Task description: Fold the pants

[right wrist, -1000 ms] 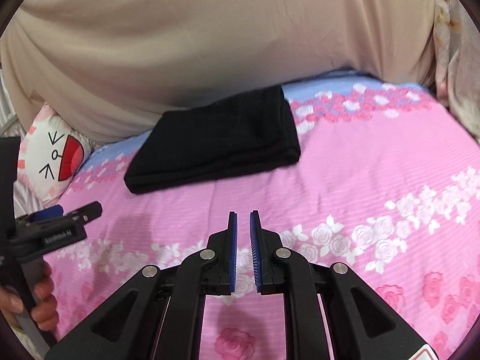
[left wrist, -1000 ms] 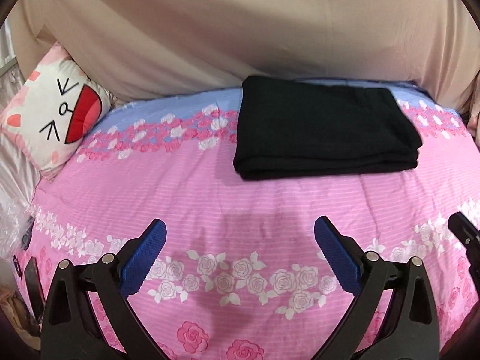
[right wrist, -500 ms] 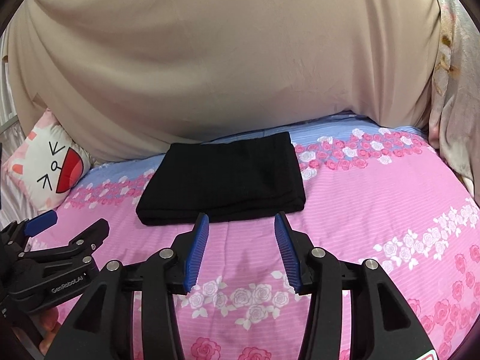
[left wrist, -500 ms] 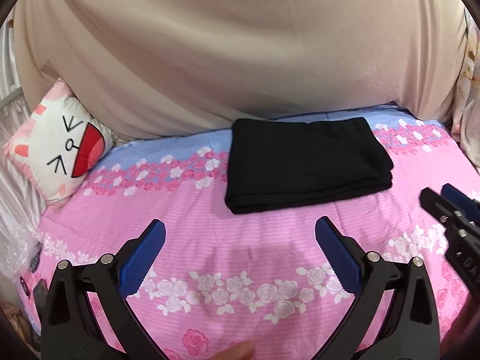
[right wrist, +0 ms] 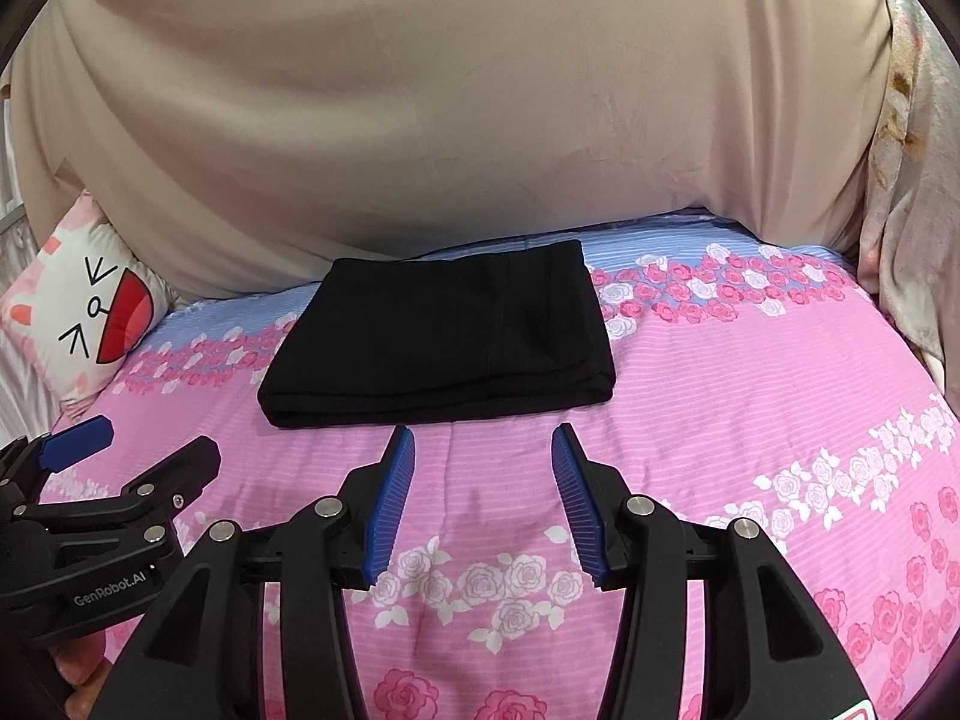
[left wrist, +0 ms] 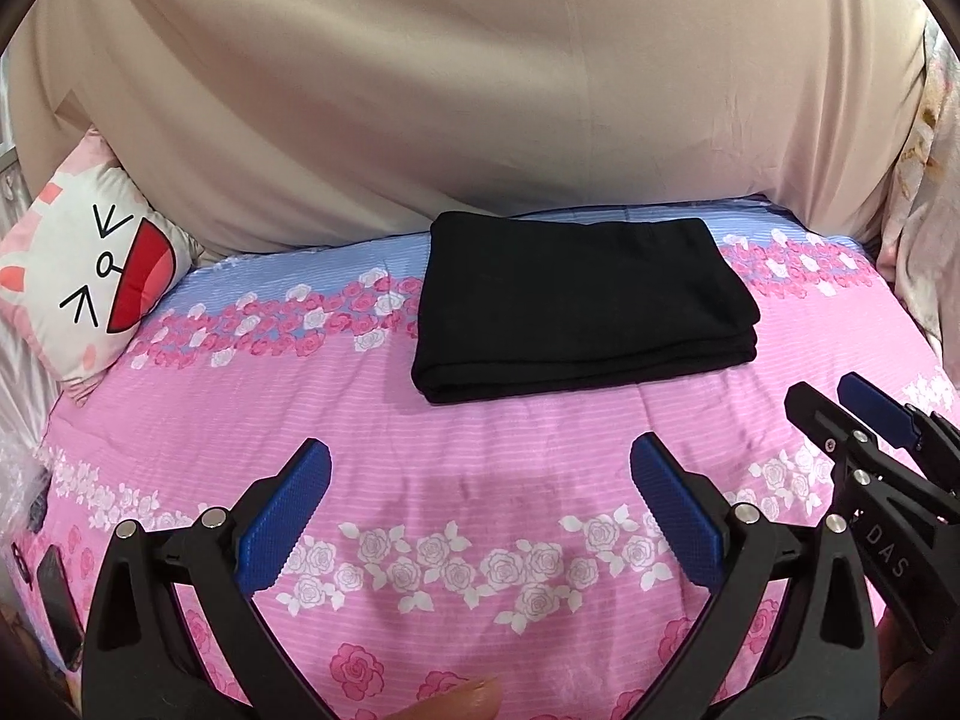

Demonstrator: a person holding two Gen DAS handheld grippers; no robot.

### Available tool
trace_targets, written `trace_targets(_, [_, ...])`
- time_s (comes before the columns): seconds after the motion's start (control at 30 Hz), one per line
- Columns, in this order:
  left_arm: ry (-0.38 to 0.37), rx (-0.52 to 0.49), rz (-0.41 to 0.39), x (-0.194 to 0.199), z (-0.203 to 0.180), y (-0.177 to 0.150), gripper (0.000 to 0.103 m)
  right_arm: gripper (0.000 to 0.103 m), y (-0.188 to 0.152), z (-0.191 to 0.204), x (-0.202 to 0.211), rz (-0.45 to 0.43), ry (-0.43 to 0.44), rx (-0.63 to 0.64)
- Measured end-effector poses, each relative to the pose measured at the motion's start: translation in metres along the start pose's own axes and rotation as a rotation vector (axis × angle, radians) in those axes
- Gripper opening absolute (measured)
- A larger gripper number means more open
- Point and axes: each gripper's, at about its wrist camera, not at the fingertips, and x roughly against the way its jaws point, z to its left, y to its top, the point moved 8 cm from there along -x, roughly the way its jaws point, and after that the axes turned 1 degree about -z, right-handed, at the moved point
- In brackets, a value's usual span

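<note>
My left gripper (left wrist: 480, 510) hangs wide apart and empty over the pink bedspread (left wrist: 510, 438). The black pants (right wrist: 441, 336) lie folded ahead, near the far edge. My right gripper (right wrist: 483, 498) has just spread apart, holding nothing, so folding looks finished.

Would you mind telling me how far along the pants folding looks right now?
Done, it seems: the black pants lie as a neat stacked rectangle on the pink floral bedspread. In hand: nothing; the left tool and right tool are both open and empty, short of the pants. Nothing obvious is left.
</note>
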Motion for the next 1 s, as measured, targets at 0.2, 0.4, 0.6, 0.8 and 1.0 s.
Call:
trace_targets(0.2, [-0.004,-0.003,0.021,-0.004,-0.001,-0.005,0.098,0.048,-0.002,0.002,0.0,0.003,0.002,0.006])
trace_targets(0.4, [-0.005,-0.004,0.035,-0.008,-0.001,-0.008,0.098,0.048,-0.002,0.003,0.0,0.005,0.002,0.007])
trace_targets(0.6, [0.0,-0.003,0.043,-0.011,0.0,-0.011,0.098,0.048,-0.003,0.005,-0.001,0.009,0.002,0.01])
trace_targets(0.8, [-0.005,-0.003,0.051,-0.014,0.0,-0.013,0.098,0.048,-0.004,0.005,-0.001,0.015,0.003,0.013])
trace_targets(1.0, [-0.011,0.004,0.074,-0.021,0.001,-0.017,0.097,0.048,-0.005,0.005,-0.002,0.021,0.004,0.013])
